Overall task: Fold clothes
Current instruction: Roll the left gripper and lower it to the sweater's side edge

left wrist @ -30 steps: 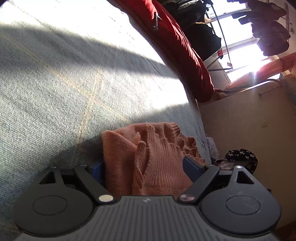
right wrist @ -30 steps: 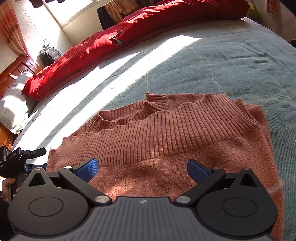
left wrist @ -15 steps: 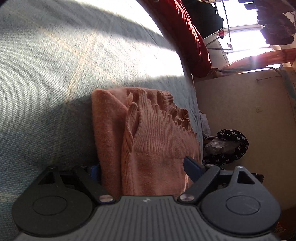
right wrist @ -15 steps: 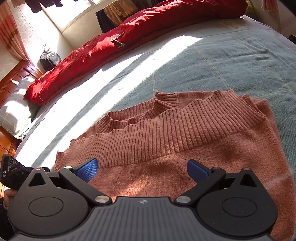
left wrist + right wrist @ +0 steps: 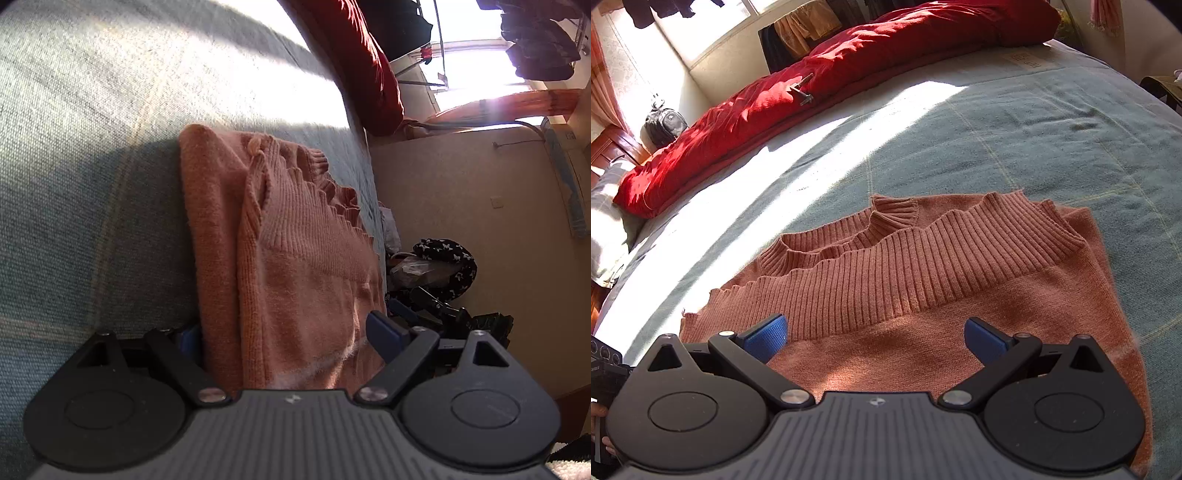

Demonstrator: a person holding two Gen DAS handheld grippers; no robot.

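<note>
Left gripper [image 5: 284, 339] advanced along the sweater [image 5: 295, 258]; more knit lay ahead of its spread fingers. Right gripper [image 5: 875, 338] hovered, fingers spread. Sweater partly folded; final fold remained.

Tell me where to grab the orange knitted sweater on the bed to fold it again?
Probably the plain near edge of the orange knitted sweater, below its ribbed hem band. The sweater lies flat and already folded on the blue-green bedspread, so come in low from the near side. The right hand-held gripper already hovers open there; one finger would need to slide under the layers.
</note>
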